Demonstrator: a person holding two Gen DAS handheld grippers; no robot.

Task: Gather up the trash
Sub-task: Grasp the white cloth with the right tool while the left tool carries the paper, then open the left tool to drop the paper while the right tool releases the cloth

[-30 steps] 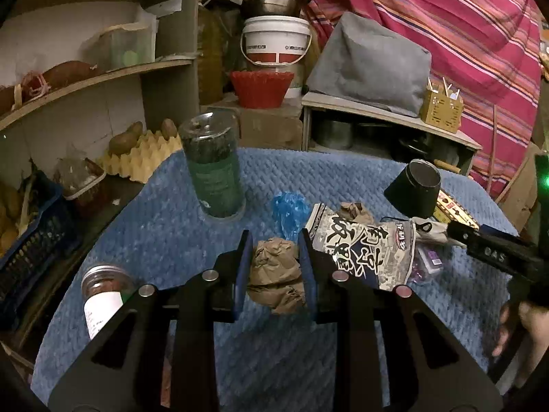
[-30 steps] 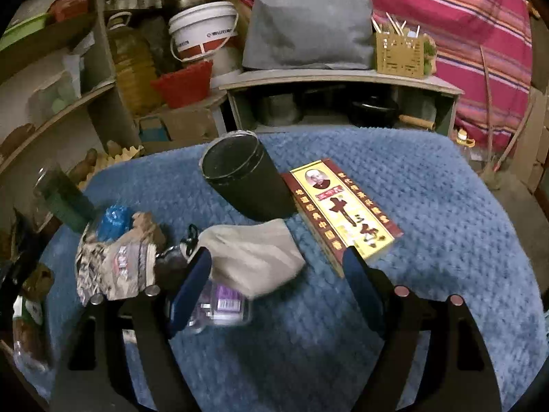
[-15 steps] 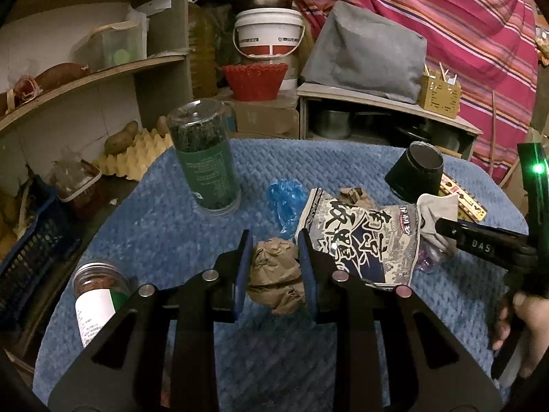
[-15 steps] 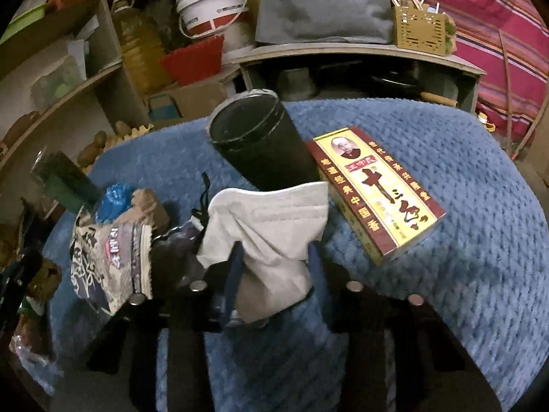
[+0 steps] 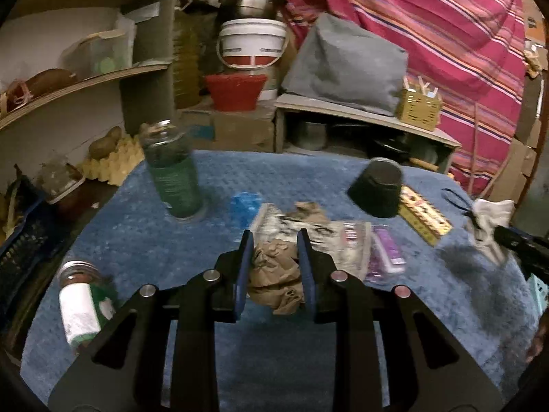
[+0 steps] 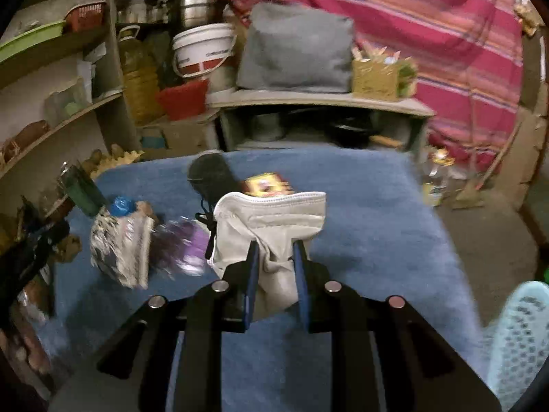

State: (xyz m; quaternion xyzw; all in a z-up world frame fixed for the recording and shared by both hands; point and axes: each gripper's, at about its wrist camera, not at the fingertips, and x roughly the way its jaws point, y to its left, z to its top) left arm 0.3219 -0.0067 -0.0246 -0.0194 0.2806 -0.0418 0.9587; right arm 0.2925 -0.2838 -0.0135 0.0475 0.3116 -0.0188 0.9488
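My left gripper is shut on a crumpled brown paper ball and holds it above the blue table cover. My right gripper is shut on a white face mask with a black ear loop, lifted off the table; it also shows at the right of the left wrist view. On the table lie a printed snack wrapper, a blue plastic scrap, another brown paper scrap and a purple packet.
A green glass jar, a black cup, a yellow-red box and a small white-labelled jar stand on the table. A light blue mesh basket shows at lower right. Shelves stand left, a low bench behind.
My right gripper closed on the face mask and lifted it up and to the right, off the table. My left gripper kept its hold on the paper ball and rose a little.
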